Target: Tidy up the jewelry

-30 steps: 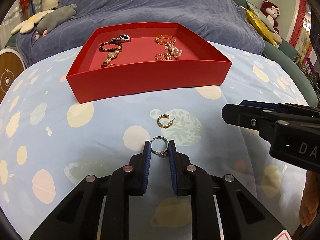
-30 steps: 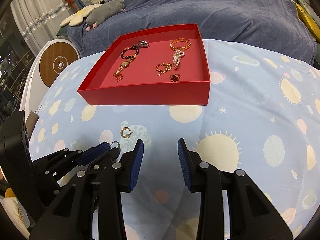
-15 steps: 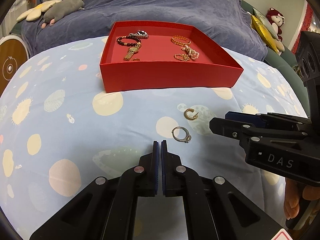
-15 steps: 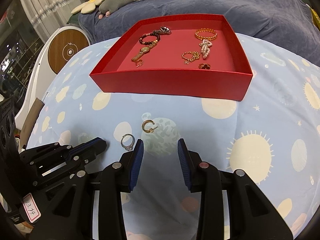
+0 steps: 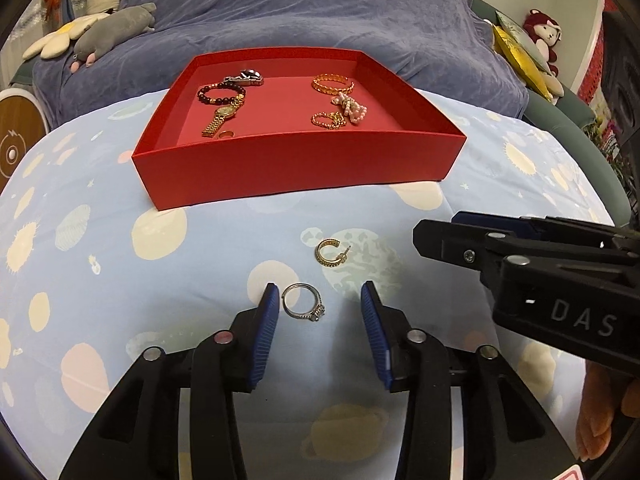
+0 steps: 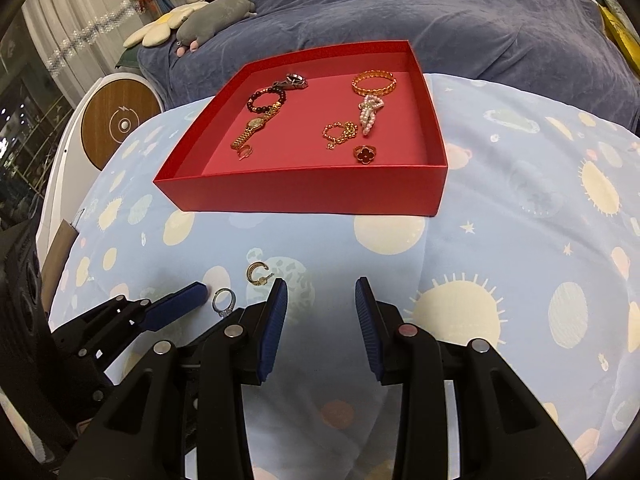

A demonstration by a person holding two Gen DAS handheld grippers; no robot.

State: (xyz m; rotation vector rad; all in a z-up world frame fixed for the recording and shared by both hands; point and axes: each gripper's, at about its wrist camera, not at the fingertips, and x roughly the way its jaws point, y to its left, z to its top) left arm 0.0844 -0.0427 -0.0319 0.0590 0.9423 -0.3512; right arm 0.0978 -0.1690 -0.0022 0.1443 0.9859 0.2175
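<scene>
Jewelry sorting, basically: most of the pieces already sit inside the red tray (image 5: 296, 160) on the spotted blue cover (image 5: 120, 280), so my read is the tray is the collection spot and whatever lies loose in front of it is what's left to move. Inside there's a gold watch (image 6: 251, 132), a dark bead bracelet (image 6: 266, 100), a gold bangle (image 6: 374, 84), a pearl piece (image 6: 370, 114), a thin gold chain (image 6: 340, 132) and a red clover ring (image 6: 364, 154), kind of grouped left and right, which looks deliberate. Two stragglers remain on the cover: a gold hoop earring (image 5: 330, 253) and a silver ring (image 5: 304, 302) with a small stone. The left gripper (image 5: 318, 300) has just been spreading its jaws and now stands parted with the silver ring lying flat between the blue pads, closer to the left one, maybe just touching it but I can't say for sure; nothing is pinched. The earring lies just beyond those fingertips, toward the tray. The right gripper (image 6: 320, 300) is parted too, with only bare cover between its pads, parked just to the right of the left one, I'd guess to stay out of the way. Next thing is probably a squeeze on that ring, and since it lies flat it could easily slip.
</scene>
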